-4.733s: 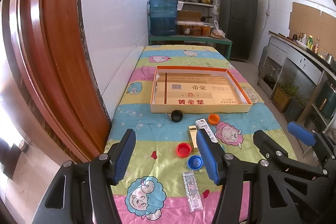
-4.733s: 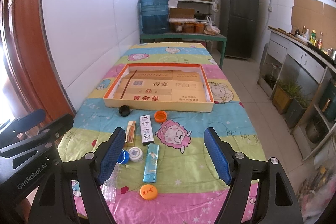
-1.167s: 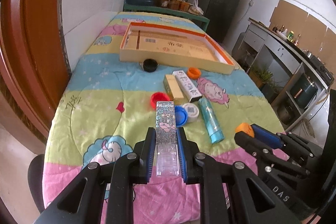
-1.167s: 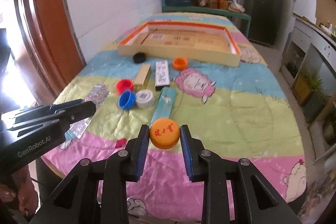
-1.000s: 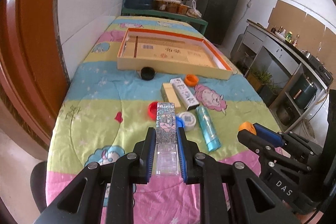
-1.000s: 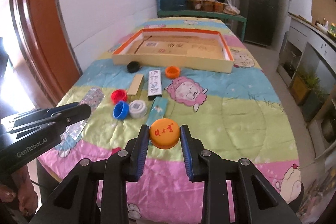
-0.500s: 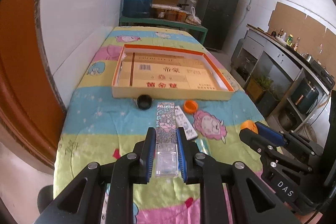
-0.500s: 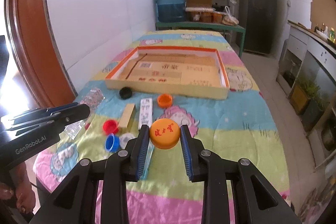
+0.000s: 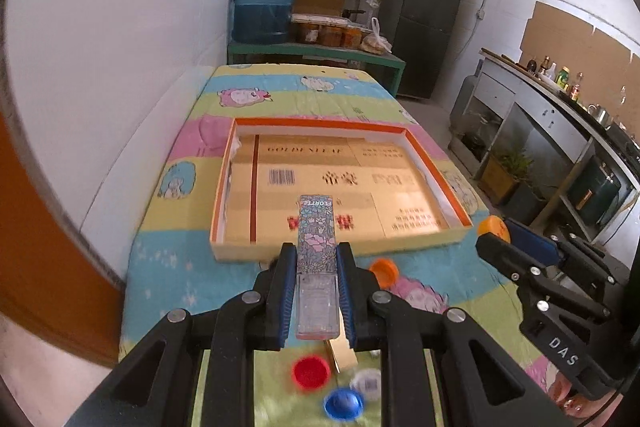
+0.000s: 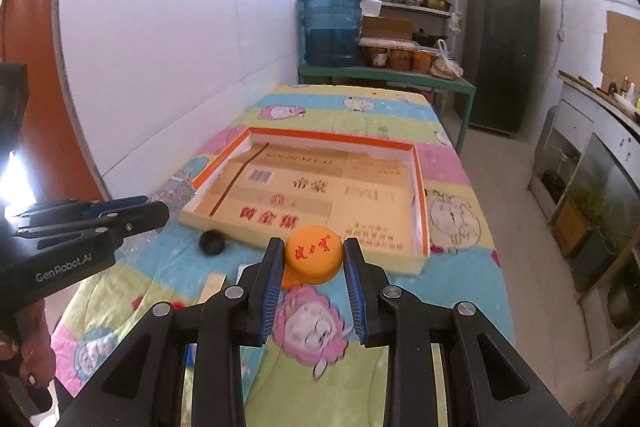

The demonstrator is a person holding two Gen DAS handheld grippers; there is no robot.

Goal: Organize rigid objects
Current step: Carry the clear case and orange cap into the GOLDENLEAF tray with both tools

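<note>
Orange cap point(image 10: 314, 254) clamped between right gripper point(image 10: 313, 281) jaws; floral-printed box point(image 9: 317, 263) between nearly closed left gripper point(image 9: 317, 297) jaws.

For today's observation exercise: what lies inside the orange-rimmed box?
The orange-rimmed box holds only flattened printed cardboard lining its floor. The held floral case covers a strip of it.

The left gripper point(image 9: 314, 281) is held angled downward, clamped on a slim box point(image 9: 317, 259). The right gripper point(image 10: 314, 269) is likewise angled downward, clamped on an orange cap point(image 10: 314, 254).
</note>
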